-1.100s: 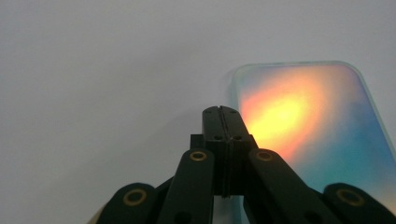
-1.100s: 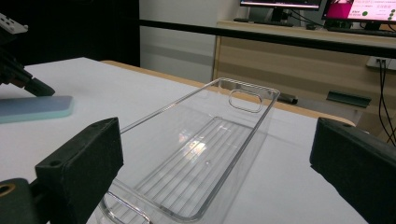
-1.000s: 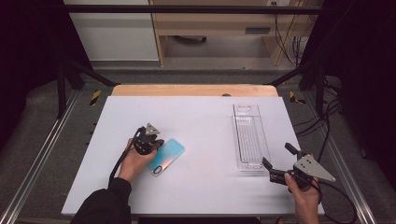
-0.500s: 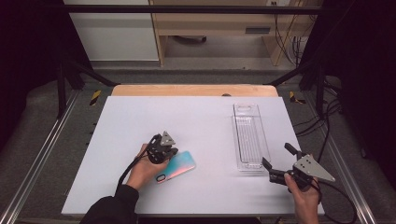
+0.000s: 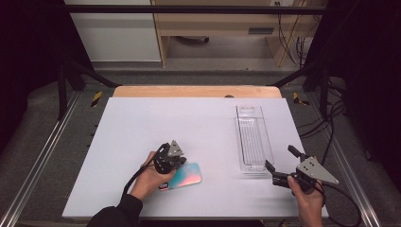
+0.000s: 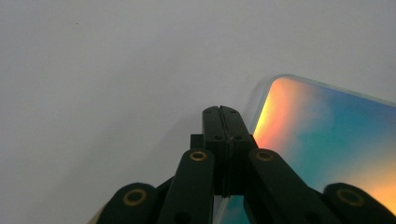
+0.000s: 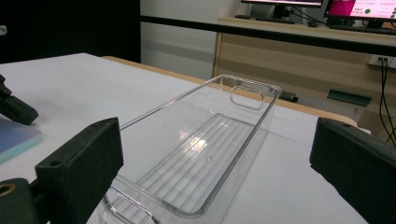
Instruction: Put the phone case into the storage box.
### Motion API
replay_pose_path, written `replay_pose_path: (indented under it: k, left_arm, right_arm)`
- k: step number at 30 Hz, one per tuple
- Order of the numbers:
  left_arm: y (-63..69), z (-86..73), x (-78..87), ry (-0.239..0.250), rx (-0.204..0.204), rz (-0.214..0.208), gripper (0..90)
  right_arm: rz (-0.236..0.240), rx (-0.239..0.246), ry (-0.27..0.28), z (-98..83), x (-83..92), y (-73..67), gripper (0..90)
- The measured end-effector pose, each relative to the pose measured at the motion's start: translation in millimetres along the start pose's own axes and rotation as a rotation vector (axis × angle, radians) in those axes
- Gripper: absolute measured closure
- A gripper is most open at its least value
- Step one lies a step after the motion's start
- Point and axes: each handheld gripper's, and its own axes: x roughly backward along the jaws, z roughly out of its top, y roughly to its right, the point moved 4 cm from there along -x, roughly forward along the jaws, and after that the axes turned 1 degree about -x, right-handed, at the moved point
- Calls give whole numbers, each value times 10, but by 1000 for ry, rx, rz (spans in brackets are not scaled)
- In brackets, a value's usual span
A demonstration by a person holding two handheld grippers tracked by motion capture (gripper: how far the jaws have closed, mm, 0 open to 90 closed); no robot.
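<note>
Phone (image 5: 185, 176) flat beside closed left claw (image 6: 221, 112), right claw (image 5: 279, 164) open near clear tray (image 5: 253, 139)

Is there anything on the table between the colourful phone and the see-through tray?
No. In the high view, the stretch of white table between the phone and the clear tray is bare.

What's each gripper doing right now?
Left gripper: shut, empty, beside the phone.
Right gripper: open, empty, facing the clear tray.
</note>
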Motion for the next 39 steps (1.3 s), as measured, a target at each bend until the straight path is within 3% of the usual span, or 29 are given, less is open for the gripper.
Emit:
replay_pose_path:
  k: [10,31,34,39]
  left_arm:
    - [163,-25,37,10,-21,-34,900]
    - [345,-68,90,27,-29,-37,900]
    - [308,-66,117,72,14,3,898]
    - [190,-69,313,239,106,107,828]
  right_arm:
    - [-2,2,-4,-5,3,0,28]
    - [-3,11,-1,0,7,-11,28]
    - [-6,13,3,5,6,-13,27]
    - [-39,18,26,45,12,-40,18]
